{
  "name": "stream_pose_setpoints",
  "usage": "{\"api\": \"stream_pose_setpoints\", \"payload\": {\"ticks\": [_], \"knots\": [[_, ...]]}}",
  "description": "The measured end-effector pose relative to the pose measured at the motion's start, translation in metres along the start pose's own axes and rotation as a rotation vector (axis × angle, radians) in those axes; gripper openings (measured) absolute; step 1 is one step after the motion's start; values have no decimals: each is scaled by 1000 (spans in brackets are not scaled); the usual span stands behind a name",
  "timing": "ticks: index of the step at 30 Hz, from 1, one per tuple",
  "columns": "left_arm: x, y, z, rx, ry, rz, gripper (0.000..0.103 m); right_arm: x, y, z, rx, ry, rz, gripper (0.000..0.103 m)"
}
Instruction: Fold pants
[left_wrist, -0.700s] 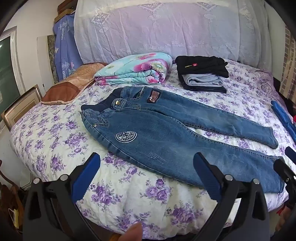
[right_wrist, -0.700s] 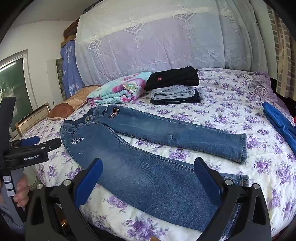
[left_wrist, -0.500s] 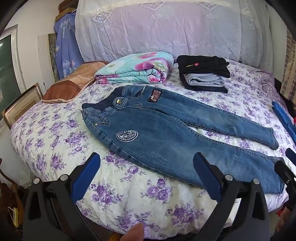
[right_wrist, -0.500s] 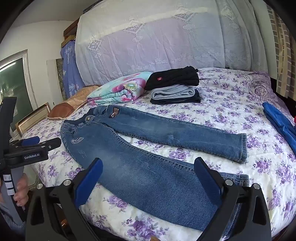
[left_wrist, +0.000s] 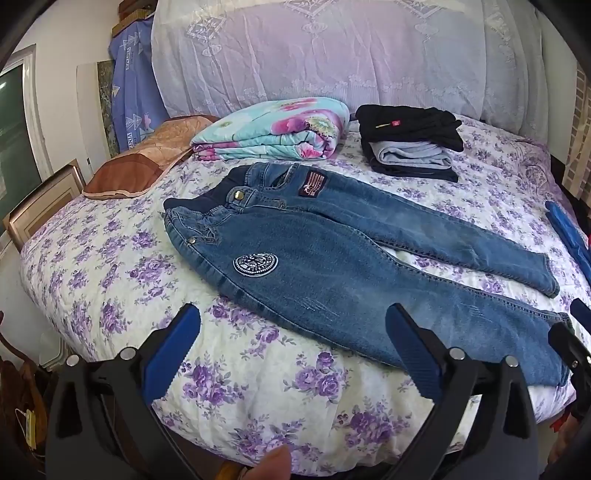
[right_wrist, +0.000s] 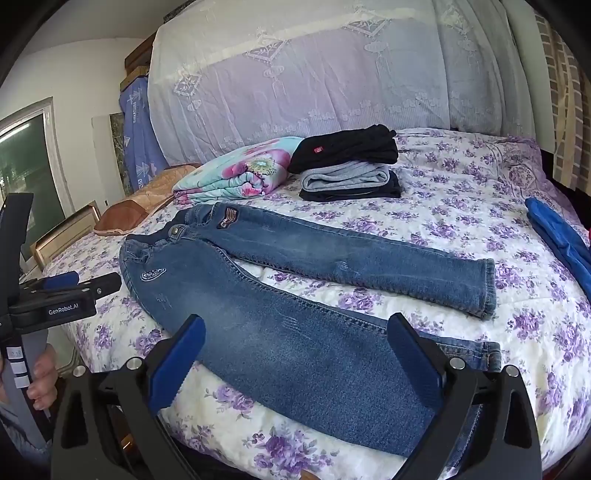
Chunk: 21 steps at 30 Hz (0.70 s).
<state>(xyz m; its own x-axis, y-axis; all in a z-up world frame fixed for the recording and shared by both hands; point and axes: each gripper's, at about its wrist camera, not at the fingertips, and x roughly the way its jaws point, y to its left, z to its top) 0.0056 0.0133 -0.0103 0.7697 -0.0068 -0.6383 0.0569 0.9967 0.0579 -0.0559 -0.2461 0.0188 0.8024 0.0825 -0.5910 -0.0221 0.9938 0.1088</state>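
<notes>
Left hand-held gripper (left_wrist: 291, 350): jaws spread wide and empty, poised over the near edge of the bed, angled down toward the seat of the jeans; nothing between the blue pads.
Right hand-held gripper (right_wrist: 295, 354): likewise spread and empty, hanging over the lower part of the near leg, apparently lined up for a first grasp.
Jeans (left_wrist: 332, 266): laid flat and face up along the near edge of the bed (left_wrist: 92, 258), waistband toward the left edge, both legs running to the right and splayed apart; flattened this way, probably so one leg can be folded over the other. No fold is made yet.
Far leg (right_wrist: 351, 258): its hem lies well apart from the near leg's, with flowered sheet showing between them.
Blue garment (right_wrist: 561, 236): set aside at the right edge, clear of the working space.
Folded clothes (right_wrist: 351, 170): a black, grey and dark stack toward the far edge, likely finished pieces kept out of the way.
Floral quilt (left_wrist: 273, 129): folded, just beside the stack, behind the waistband.
</notes>
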Motion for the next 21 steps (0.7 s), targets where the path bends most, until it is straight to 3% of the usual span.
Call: {"api": "stream_pose_setpoints", "payload": {"ticks": [21], "knots": [[3, 0, -1, -2, 6, -1, 98, 1, 0, -1, 1, 6, 0, 99]]}}
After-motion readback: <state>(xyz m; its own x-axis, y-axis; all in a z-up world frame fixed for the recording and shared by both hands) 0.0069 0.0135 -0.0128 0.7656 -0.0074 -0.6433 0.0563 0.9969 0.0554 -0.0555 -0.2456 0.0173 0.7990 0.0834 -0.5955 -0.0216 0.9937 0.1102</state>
